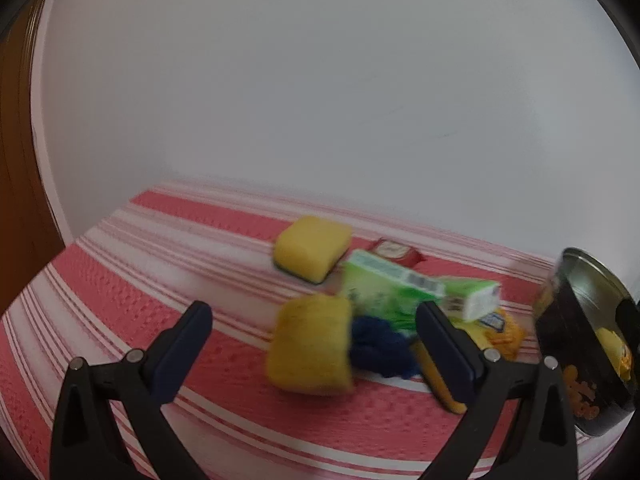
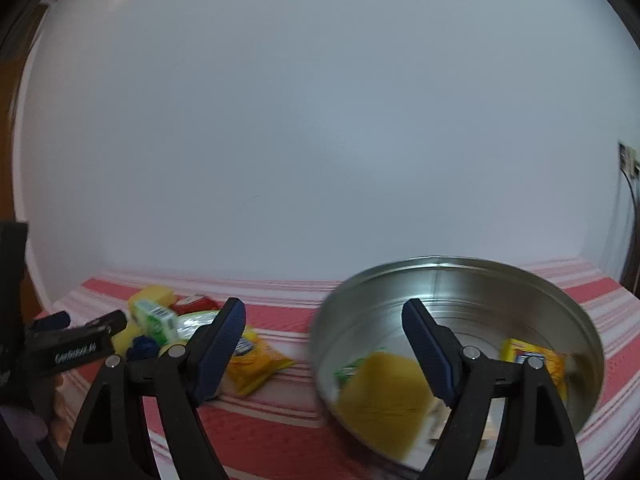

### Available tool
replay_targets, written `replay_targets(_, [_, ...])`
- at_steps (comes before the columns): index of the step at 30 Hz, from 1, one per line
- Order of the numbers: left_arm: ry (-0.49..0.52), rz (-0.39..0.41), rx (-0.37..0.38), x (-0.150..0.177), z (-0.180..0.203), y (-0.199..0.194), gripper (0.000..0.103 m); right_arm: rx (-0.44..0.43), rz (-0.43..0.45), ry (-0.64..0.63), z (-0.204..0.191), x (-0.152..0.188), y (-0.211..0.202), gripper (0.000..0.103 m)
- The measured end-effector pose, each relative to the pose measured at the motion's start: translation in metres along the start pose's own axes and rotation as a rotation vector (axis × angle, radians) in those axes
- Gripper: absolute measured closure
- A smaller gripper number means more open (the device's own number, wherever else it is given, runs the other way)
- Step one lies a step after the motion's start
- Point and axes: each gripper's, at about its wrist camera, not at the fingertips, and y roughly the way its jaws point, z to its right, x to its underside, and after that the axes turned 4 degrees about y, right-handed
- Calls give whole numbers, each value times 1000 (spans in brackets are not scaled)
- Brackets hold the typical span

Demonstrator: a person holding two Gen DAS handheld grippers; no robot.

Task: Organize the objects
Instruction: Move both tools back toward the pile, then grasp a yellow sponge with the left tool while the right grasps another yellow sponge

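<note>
Sponges, packets and tissue packs lie loose on the striped cloth (image 1: 120,280); the round metal tin (image 2: 460,280) stands to their right and already holds a sponge and a yellow packet. The left gripper (image 1: 316,334) hangs over the nearest yellow sponge (image 1: 310,346), fingers spread wide and empty. The right gripper (image 2: 324,338), equally wide and empty, is poised at the tin's rim. Best next, I think: lower the left squarely, close on the sponge's short sides (foam squashes, so gently), then lift clear of the blue yarn (image 1: 380,344). Blur makes the printing on the green tissue pack (image 1: 384,284) unreadable.
</note>
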Motion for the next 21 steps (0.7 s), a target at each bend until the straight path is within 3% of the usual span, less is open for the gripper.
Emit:
replay_targets(6, [32, -115, 43, 1, -11, 26, 0, -90, -103, -57, -34, 3, 11, 21])
replay_targets(13, [-21, -260, 68, 8, -34, 55, 5, -174, -265, -87, -64, 10, 36, 21])
replay_targets(16, [-18, -282, 65, 9, -34, 61, 5, -191, -316, -105, -73, 14, 44, 21])
replay_targets(21, [7, -285, 56, 8, -27, 59, 14, -214, -461, -115, -84, 25, 68, 21])
